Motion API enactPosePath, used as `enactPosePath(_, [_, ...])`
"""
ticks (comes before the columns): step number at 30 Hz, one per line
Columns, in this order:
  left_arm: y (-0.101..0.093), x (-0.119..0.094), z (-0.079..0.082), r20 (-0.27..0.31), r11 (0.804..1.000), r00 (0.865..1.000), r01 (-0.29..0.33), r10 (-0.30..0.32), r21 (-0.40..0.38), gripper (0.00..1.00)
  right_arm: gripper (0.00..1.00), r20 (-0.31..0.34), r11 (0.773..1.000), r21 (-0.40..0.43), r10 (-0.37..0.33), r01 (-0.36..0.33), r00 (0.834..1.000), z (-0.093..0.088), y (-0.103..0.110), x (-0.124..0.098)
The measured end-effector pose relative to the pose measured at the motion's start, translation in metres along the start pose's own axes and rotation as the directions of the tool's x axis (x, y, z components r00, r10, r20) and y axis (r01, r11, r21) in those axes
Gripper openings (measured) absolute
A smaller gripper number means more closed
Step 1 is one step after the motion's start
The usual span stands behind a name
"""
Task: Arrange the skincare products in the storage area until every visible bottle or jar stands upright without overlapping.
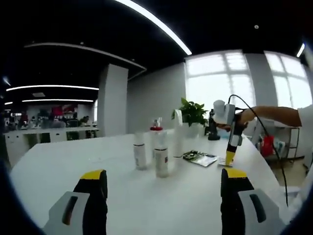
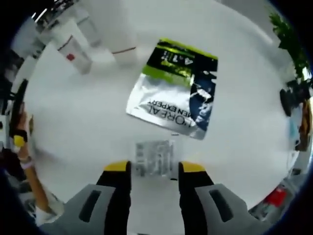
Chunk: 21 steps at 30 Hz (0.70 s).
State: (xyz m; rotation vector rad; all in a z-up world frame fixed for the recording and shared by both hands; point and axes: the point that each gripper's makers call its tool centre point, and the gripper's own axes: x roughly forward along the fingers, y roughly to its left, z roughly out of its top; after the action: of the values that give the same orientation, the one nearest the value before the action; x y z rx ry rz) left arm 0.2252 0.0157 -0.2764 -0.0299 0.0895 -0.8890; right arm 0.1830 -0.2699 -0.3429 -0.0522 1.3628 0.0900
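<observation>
**Op 1:** White tabletop [image 1: 146, 205] runs out under my left gripper [image 1: 164, 183], with an open-plan office behind it: ceiling light strips, a pillar, bright windows. My jaws stand wide apart with nothing between them. What do you have?

**Op 2:** Same white table [image 2: 73, 122], seen from above. My right gripper [image 2: 154, 169] points down at it, jaws parted, and a small clear packet [image 2: 154, 157] lies flat just between the yellow tips. I can't tell whether the tips touch it. Just beyond it lies a flat silver, green and dark sachet [image 2: 173, 88].

**Op 1:** I see that sachet [image 1: 199, 157] too, flat on the table, with your gripper [image 1: 230, 157] coming down just beside it, a hand [image 1: 244, 117] on its handle. Nearer to me, mid-table, two white bottles stand upright: a taller bottle [image 1: 161, 157] in front and a shorter bottle [image 1: 140, 154] just to its left, close but apart. A red-capped bottle [image 1: 156, 128] stands behind them, partly hidden.

**Op 2:** Farther out I get white bottles [image 2: 73, 46] at my upper left, too blurred to count.

**Op 1:** Past the bottles I have a white tube [image 1: 178, 139] standing upright, then a potted plant [image 1: 191, 115] near the far edge by the window
</observation>
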Motion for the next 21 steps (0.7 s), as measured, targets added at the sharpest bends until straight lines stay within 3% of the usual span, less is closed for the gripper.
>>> enactPosePath(12, [-0.004, 0.003, 0.000, 0.010, 1.000, 1.000, 0.011, -0.011, 0.002, 1.00, 0.37, 0.158, 0.994, -0.080, 0.093, -0.081, 0.983, -0.004, 0.052, -0.020])
enactPosePath(18, [-0.008, 0.006, 0.000, 0.021, 1.000, 1.000, 0.021, -0.021, -0.007, 1.00, 0.37, 0.253, 0.984, -0.132, 0.150, -0.120, 0.956, -0.007, 0.085, -0.024])
enactPosePath(21, [-0.009, 0.006, 0.001, 0.027, 1.000, 0.999, 0.025, -0.025, -0.016, 1.00, 0.37, 0.301, 0.979, -0.152, 0.175, -0.134, 0.937, 0.002, 0.096, -0.024])
